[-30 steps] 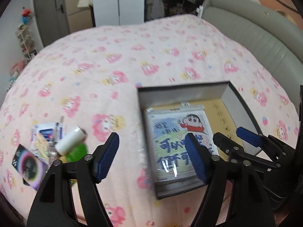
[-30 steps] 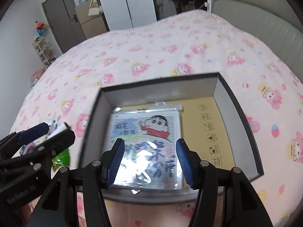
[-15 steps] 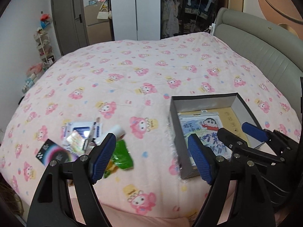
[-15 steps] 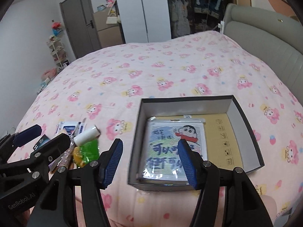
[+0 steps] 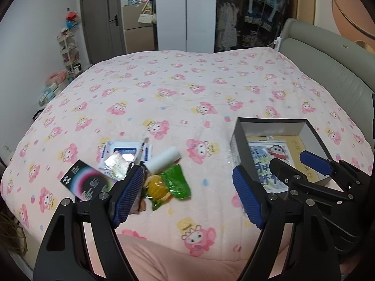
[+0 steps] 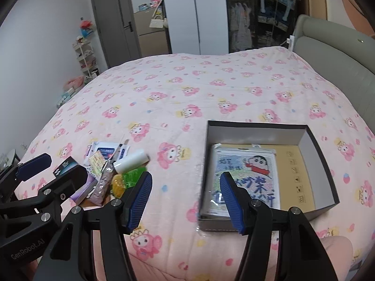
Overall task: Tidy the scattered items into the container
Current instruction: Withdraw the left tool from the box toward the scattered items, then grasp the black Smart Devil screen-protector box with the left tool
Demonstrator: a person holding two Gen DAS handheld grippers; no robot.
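Observation:
A dark open box sits on the bed at the right, with a cartoon-print packet flat inside. A pile of items lies to its left: a white roll, a green and yellow snack bag, a white and blue pouch, a black card and a small printed sachet. My left gripper is open and empty above the bed's near edge. My right gripper is open and empty, between pile and box.
The pink cartoon-print bedspread covers the whole bed. A grey padded headboard runs along the right. Wardrobes, a door and a shelf rack stand at the far wall.
Both grippers have pulled back and up from the box, so the bed, the box and the pile now look smaller. The cartoon packet stays in the box. Both remain open.

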